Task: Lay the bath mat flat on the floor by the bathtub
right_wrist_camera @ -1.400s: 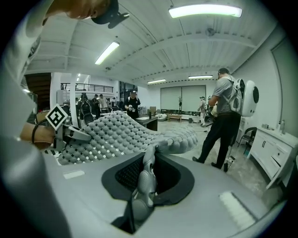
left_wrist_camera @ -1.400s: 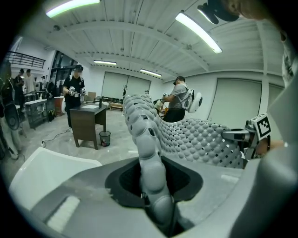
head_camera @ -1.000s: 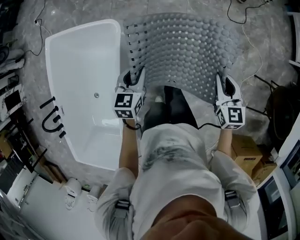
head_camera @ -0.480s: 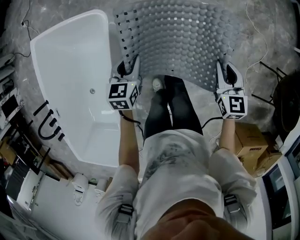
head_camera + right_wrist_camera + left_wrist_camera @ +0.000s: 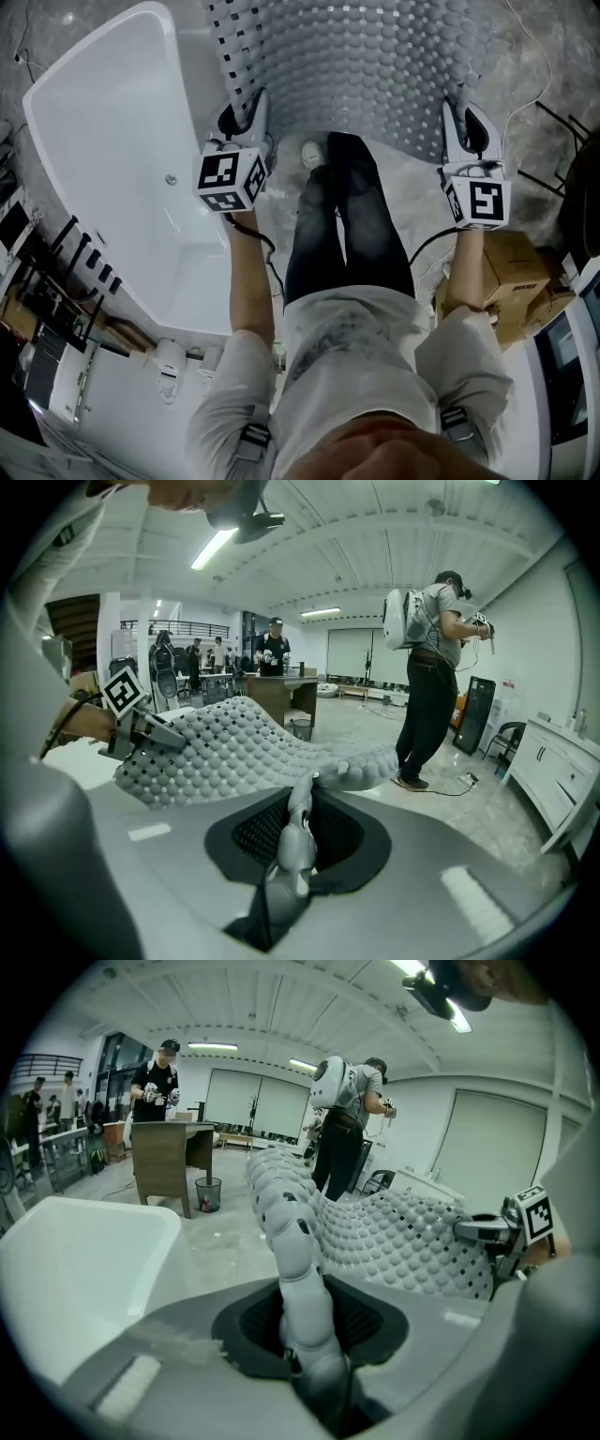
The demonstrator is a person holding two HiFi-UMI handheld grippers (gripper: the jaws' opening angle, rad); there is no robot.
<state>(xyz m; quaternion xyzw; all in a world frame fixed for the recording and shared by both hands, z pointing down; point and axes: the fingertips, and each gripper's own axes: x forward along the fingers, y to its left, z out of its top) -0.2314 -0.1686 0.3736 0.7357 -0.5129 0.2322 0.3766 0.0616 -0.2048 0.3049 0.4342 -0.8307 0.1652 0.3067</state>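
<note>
Bath mat (image 5: 366, 66) had travelled forward with both grippers, hung spread beside bathtub (image 5: 103, 141), not yet on floor (image 5: 539, 56). Left gripper (image 5: 246, 120) jaws pinched one near corner, right gripper (image 5: 466, 127) jaws other. Lowering likely remained.

A big open test hall, not a home. A loose white tub (image 5: 112, 141) stands on bare stone floor (image 5: 581, 56), with cardboard boxes (image 5: 514, 270) across from it. Beyond the tub are ceiling strip lights (image 5: 217, 547), a desk (image 5: 164, 1162), a bin (image 5: 208, 1194) and people (image 5: 429, 667) wearing backpacks.
</note>
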